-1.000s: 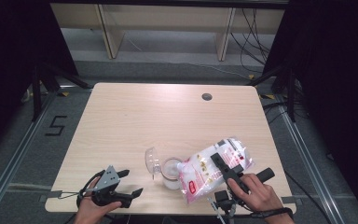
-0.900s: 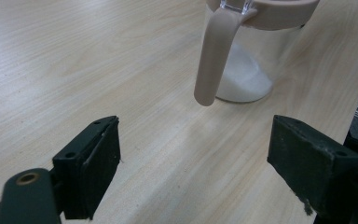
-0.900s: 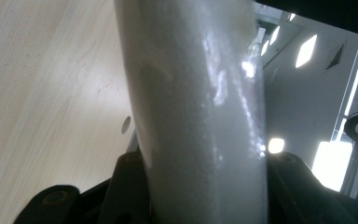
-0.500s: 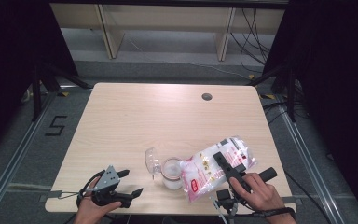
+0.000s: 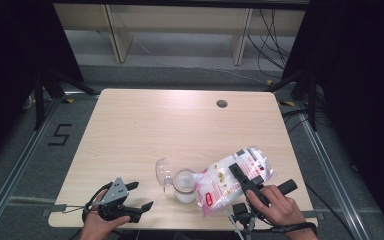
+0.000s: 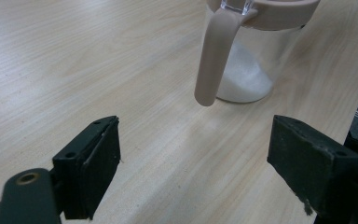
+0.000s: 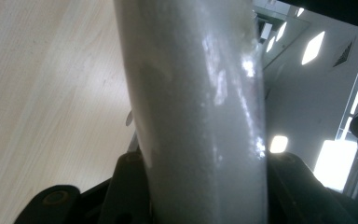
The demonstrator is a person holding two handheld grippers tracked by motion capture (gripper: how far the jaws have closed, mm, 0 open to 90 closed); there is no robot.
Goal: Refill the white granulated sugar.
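Wooden table (image 5: pixel 145 130) under dark surrounds: right gripper (image 5: pixel 245 181) at the near right is clamped on a tilted bag (image 5: pixel 232 181) of white grains, mouth lowered left over the open jar (image 5: pixel 184 185), likely to pour. Jar lid (image 5: pixel 163 172) is flipped back. Left gripper (image 5: pixel 132 196), near left, rests with jaws apart, empty, probably waiting.

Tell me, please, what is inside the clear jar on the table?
The jar holds a low heap of white grains at its bottom. Its lid is flipped open. The bag held by the right gripper tilts over the mouth, hiding any pouring.
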